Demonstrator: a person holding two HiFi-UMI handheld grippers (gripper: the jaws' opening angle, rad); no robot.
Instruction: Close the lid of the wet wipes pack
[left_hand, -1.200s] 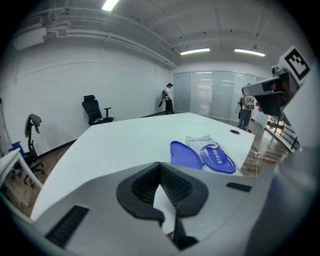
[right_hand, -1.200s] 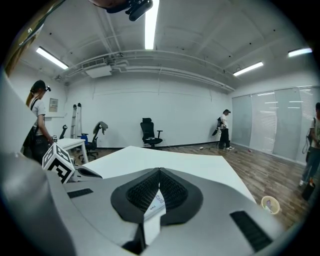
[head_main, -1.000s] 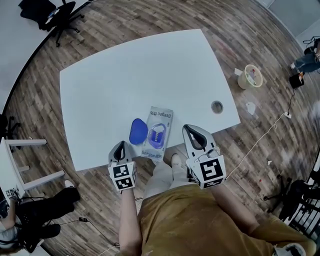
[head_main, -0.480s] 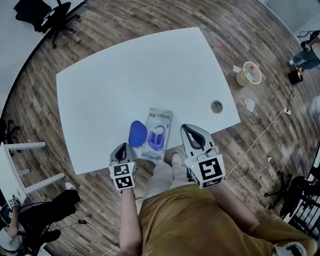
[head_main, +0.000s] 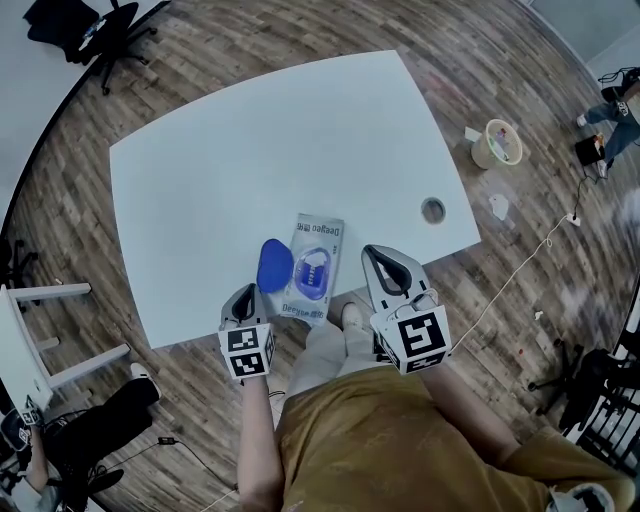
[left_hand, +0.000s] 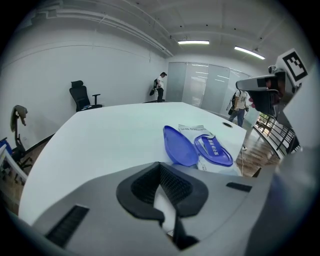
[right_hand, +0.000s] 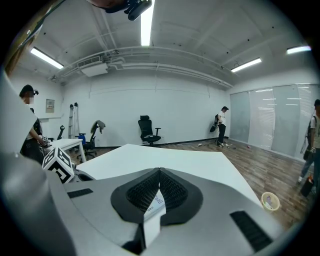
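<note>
The wet wipes pack (head_main: 322, 252) lies flat near the white table's front edge. Its round blue lid (head_main: 275, 265) is flipped open to the left of the blue opening ring (head_main: 314, 273). My left gripper (head_main: 243, 297) is shut and holds nothing. It sits at the table edge just short of the open lid. In the left gripper view the lid (left_hand: 179, 146) stands tilted up ahead of the gripper (left_hand: 160, 166), beside the pack (left_hand: 193, 130). My right gripper (head_main: 386, 262) is also shut and holds nothing, just right of the pack. In the right gripper view, that gripper (right_hand: 160, 171) shows a strip of the pack (right_hand: 156, 202) below its jaws.
The white table (head_main: 260, 150) has a round cable hole (head_main: 433, 211) at its right front. On the wooden floor are a roll of tape (head_main: 497, 144) and paper scraps to the right, an office chair (head_main: 95, 30) at far left, and a white side table (head_main: 25, 330).
Both grippers and the pack stay about where they were; only the head view has shifted slightly.
</note>
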